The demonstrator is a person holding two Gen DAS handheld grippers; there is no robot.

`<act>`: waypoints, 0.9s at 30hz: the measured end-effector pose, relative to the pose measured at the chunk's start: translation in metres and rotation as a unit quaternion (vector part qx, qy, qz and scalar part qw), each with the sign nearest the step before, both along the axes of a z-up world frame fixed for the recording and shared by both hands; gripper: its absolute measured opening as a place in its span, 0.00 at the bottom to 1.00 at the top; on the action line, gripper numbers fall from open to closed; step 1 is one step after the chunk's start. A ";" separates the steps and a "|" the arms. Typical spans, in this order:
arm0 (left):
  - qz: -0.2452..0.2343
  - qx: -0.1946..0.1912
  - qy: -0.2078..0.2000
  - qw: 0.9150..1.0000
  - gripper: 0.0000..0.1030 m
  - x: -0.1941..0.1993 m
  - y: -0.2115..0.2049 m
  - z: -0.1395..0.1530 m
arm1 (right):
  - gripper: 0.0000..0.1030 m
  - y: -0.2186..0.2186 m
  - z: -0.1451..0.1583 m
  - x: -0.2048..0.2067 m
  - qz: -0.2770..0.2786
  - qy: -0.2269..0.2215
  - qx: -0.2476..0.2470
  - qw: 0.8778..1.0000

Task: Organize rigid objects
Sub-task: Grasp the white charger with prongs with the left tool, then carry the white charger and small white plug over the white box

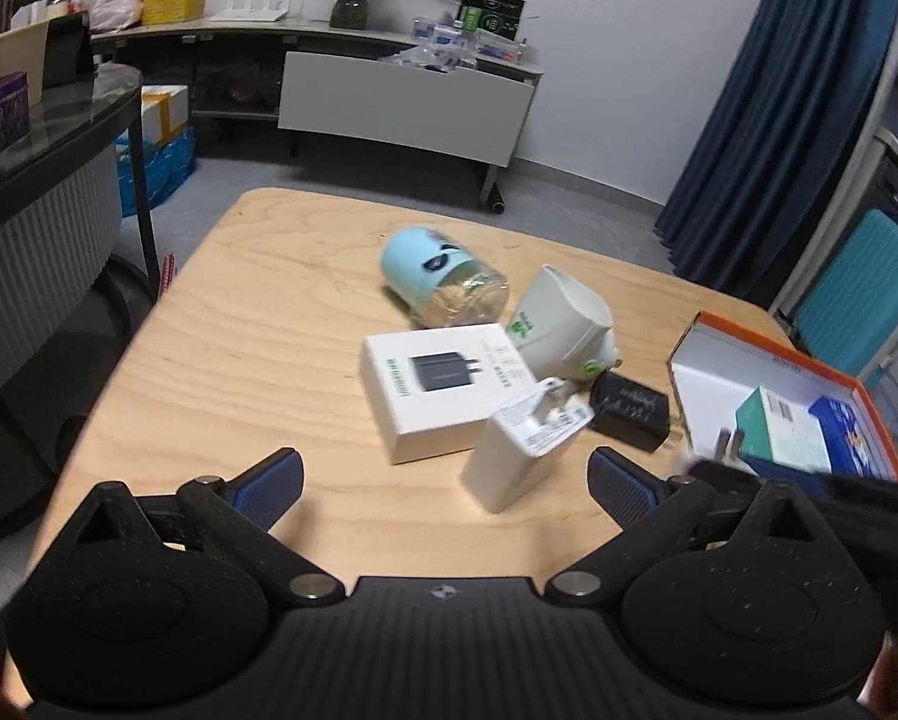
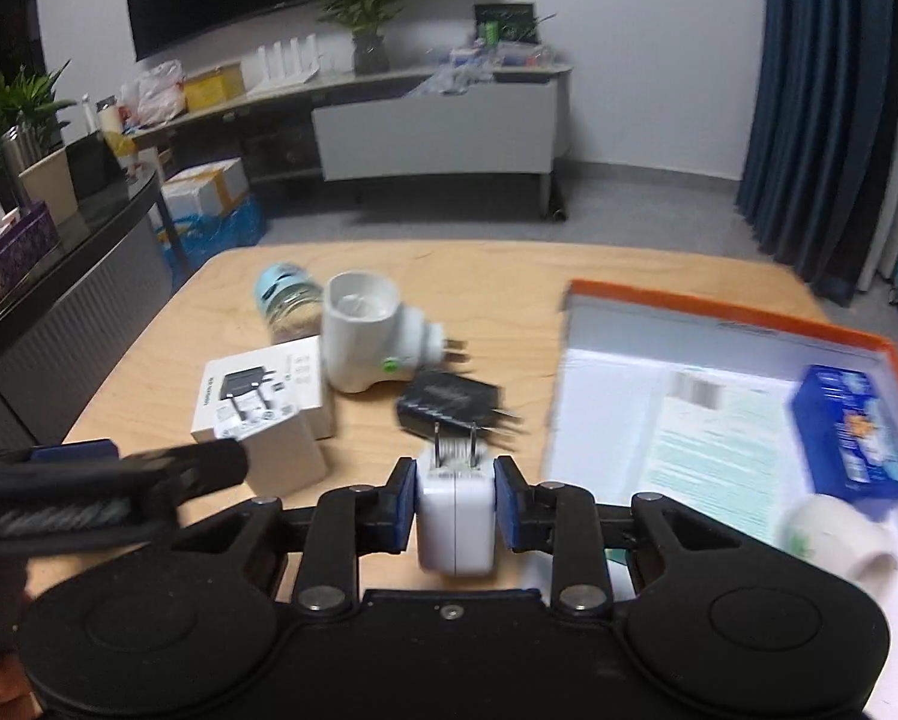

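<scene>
Gripping a white plug adapter [image 2: 454, 516] between both blue pads, the right gripper [image 2: 455, 501] hangs over the wooden table [image 1: 257, 324], just left of the orange-rimmed box [image 2: 719, 309]; the adapter's two prongs point forward. The left gripper [image 1: 446, 483] is spread wide with nothing between its fingers, low over the table's near edge. Ahead of it a white charger [image 1: 518, 456] leans on a flat white carton [image 1: 443, 387]. Beyond lie a black charger [image 1: 629, 411], a white plug-in device [image 1: 563, 321] and a toppled jar [image 1: 443, 285] with a pale blue lid. Inside the box: a blue pack [image 2: 851, 432], a teal-and-white carton [image 1: 779, 426] and a white roll [image 2: 833, 540]
</scene>
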State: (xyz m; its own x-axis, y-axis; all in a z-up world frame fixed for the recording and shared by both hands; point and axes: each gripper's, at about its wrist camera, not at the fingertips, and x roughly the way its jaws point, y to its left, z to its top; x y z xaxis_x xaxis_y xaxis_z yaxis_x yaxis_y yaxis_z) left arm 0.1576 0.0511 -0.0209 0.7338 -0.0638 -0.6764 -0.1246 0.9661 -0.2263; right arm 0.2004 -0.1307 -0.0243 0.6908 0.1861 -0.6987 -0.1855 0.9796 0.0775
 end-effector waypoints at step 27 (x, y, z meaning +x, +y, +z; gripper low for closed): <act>0.022 0.035 -0.039 0.998 0.43 -0.032 -0.010 0.000 | 0.33 -0.025 0.021 -0.052 0.014 -0.030 0.033 0.999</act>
State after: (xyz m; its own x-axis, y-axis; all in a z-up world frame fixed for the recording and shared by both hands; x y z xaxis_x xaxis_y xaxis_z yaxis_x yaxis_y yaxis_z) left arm 0.1256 0.0410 -0.0205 0.7857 0.0152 -0.6184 -0.1514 0.9740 -0.1684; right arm 0.1480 -0.1553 -0.0031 0.7249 0.2502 -0.6418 -0.2191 0.9671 0.1296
